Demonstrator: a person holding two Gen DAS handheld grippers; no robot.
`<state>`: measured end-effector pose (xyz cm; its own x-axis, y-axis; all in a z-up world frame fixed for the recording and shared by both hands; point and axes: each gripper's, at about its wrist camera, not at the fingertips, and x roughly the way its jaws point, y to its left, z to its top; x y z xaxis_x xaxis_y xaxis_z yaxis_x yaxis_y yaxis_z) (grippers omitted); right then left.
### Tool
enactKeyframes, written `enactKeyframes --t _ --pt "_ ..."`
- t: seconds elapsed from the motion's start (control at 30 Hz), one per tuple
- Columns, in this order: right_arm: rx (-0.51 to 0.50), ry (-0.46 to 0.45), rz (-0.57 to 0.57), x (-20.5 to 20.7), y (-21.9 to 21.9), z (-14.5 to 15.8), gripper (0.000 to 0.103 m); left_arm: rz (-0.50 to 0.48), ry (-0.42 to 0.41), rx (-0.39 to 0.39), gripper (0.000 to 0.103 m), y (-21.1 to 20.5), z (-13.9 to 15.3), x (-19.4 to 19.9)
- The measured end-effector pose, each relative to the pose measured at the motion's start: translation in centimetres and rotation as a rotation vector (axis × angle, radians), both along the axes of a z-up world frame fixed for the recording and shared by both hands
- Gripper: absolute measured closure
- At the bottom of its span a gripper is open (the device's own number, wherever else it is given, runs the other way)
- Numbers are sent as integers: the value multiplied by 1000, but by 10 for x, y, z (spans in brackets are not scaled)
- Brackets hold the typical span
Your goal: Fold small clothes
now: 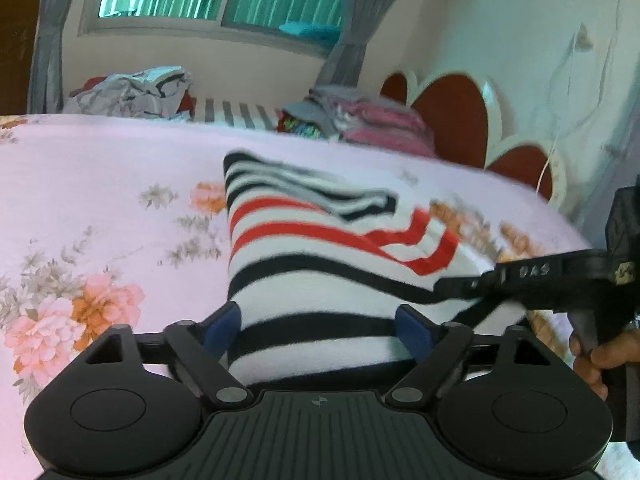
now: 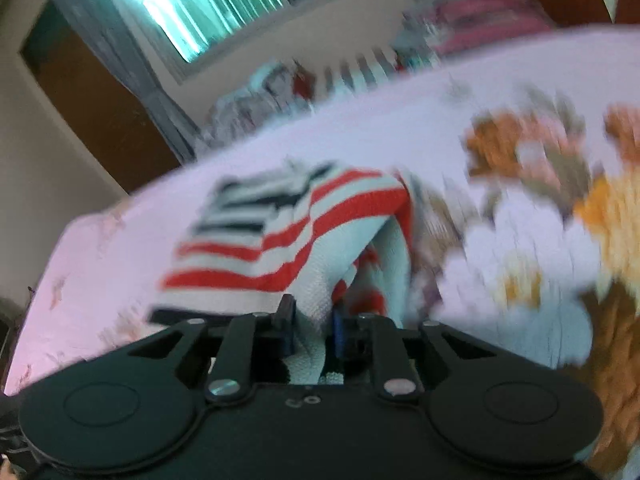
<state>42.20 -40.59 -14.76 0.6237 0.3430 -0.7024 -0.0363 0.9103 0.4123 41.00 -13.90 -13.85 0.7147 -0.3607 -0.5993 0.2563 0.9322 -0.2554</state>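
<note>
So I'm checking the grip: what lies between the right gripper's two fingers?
A bunched fold of the striped garment sits between the right gripper fingers, pinched there; the right wrist view shows it, though blurred.

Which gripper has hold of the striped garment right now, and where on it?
The right gripper is pinched on the striped garment at its white right-hand edge. The left gripper straddles the near end, jaws wide, holding nothing.

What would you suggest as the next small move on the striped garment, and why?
Probably close the left gripper on the striped garment: its jaws stand wide with the near edge between them, not pressing, while the right gripper already pinches a fold of it above the floral bedsheet.
</note>
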Motion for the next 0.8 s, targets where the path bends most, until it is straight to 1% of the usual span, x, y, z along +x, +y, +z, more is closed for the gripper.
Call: enactKeyframes --t 0.03,0.07,0.1,0.13,0.17,0.2,0.23,0.27,0.3,0.33,0.37,0.4,0.43,0.47,0.5,0.53,0.57,0.63,0.67,0.7,0.73,0.77,0.8 --pt "19 0 -10 -1 -1 -5 83 0 4 20 18 -1 -3 0" --pt "40 -3 -23 -2 -3 -4 82 4 15 23 18 0 -5 1" --pt "53 -1 -34 -3 -5 -1 80 14 39 7 18 3 -7 2" --pt "54 -1 -35 -6 -6 3 76 24 64 -19 18 6 -9 4" --pt "52 2 -35 -10 -7 7 76 35 86 -45 18 9 -12 5" --pt "62 7 -34 -15 -10 10 73 42 99 -60 18 10 -13 6" --pt "79 9 -34 -23 -12 13 64 44 100 -61 18 9 -14 5" --pt "87 9 -30 -31 -13 15 58 42 96 -56 18 8 -14 5" --pt "87 10 -23 -41 -14 18 49 39 95 -52 18 7 -15 5" --pt "84 10 -17 -46 -12 20 49 40 95 -48 18 6 -16 4" --pt "82 13 -9 -54 -11 22 50 40 95 -49 18 6 -16 5" --pt "79 17 -4 -59 -10 23 53 40 98 -52 18 6 -16 5" --pt "72 23 1 -63 -8 23 60 40 100 -55 18 6 -16 5" --pt "58 31 7 -66 -6 22 63 40 102 -56 18 6 -16 5" --pt "33 34 8 -70 -4 21 71 40 103 -56 18 6 -16 5" --pt "12 33 9 -71 -3 20 82 38 103 -57 18 6 -16 5" --pt "3 31 0 -72 -3 19 83 35 105 -59 18 5 -16 5" --pt "-14 21 -38 -75 -7 19 92 23 102 -54 18 3 -16 4" --pt "-41 21 -60 -75 -8 18 91 17 102 -52 18 2 -16 4" --pt "-69 41 -73 -73 -10 12 94 15 106 -45 18 0 -17 4" --pt "-73 79 -82 -71 -13 2 96 8 118 -46 18 -1 -19 4" --pt "-39 99 -92 -72 -19 -5 96 0 132 -52 18 -1 -22 5" --pt "-26 98 -91 -73 -21 -4 96 -2 141 -57 18 -1 -24 4"
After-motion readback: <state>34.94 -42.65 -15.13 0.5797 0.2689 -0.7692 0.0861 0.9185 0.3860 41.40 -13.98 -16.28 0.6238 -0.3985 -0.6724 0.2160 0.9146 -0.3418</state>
